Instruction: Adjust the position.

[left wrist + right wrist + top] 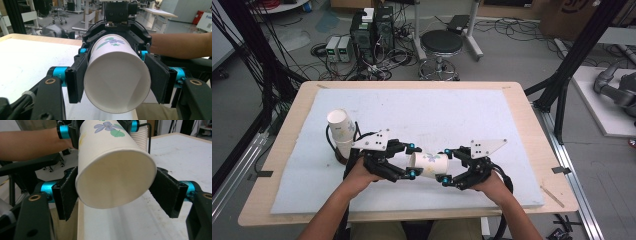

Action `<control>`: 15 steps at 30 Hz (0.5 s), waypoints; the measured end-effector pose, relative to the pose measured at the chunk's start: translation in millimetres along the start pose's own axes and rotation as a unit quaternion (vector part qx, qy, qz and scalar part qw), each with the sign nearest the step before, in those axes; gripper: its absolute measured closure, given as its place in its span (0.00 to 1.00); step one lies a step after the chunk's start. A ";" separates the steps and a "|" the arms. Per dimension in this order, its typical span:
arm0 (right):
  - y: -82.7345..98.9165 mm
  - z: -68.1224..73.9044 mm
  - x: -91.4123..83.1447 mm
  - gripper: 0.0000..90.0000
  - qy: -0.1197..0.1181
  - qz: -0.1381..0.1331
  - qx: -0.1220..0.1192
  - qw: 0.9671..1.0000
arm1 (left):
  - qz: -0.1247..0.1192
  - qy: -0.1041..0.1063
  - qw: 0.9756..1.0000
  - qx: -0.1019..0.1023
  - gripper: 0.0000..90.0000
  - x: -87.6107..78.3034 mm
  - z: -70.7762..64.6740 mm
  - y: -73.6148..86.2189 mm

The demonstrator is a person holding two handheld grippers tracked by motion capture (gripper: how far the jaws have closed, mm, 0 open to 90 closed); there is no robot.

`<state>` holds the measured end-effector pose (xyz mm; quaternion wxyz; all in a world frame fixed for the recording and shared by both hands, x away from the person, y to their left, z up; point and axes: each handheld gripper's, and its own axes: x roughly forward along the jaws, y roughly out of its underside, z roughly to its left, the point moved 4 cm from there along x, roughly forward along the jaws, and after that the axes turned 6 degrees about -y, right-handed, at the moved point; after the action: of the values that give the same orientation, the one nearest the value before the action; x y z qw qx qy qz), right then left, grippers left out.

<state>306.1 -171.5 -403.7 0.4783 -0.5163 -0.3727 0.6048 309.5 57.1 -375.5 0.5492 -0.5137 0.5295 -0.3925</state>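
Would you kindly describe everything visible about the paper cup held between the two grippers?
The paper cup is white, with a violet flower and green leaves printed on its side. It lies level above the white mat, undented. The left gripper clamps one end between its pads; the right gripper brackets the other end, its left pad touching, its right pad seemingly just clear.

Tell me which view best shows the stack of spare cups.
High view: the stack of cups stands in full at the pad's left side, beside the left claw. The right gripper view catches just the stack's ribbed rims behind the held cup.
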 end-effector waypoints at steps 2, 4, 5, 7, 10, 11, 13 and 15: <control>0.2 -0.4 1.0 0.31 -0.004 -0.004 0.002 1.000 | -0.005 0.000 1.000 -0.002 0.42 -1.0 0.4 0.5; 0.4 -1.0 1.0 0.32 -0.010 -0.014 0.016 1.000 | -0.013 0.000 1.000 -0.008 0.42 -2.1 1.6 1.3; 0.4 -1.4 1.1 0.32 -0.014 -0.020 0.024 0.999 | -0.015 0.000 1.000 -0.011 0.42 -2.7 2.2 1.7; 0.1 -2.1 0.8 0.34 -0.015 -0.025 0.027 0.999 | -0.021 0.001 1.000 -0.015 0.42 -3.2 2.6 2.5; -1.0 -2.0 -1.2 0.39 -0.023 -0.032 0.028 0.999 | -0.028 0.004 0.999 -0.021 0.41 -4.1 2.7 3.5; -1.6 -2.1 -1.8 0.40 -0.023 -0.035 0.026 0.999 | -0.029 0.004 0.999 -0.024 0.41 -4.1 3.0 4.3; -2.7 -1.9 -4.2 0.42 -0.023 -0.038 0.023 0.999 | -0.029 0.003 0.999 -0.026 0.41 -3.3 2.8 5.6; -3.0 -2.0 -5.4 0.43 -0.025 -0.039 0.022 0.999 | -0.028 0.000 0.999 -0.026 0.41 -2.8 3.0 6.8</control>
<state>308.8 -176.0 -399.8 0.5034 -0.4755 -0.3910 0.6063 311.3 61.5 -381.9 0.5247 -0.5423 0.5247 -0.3940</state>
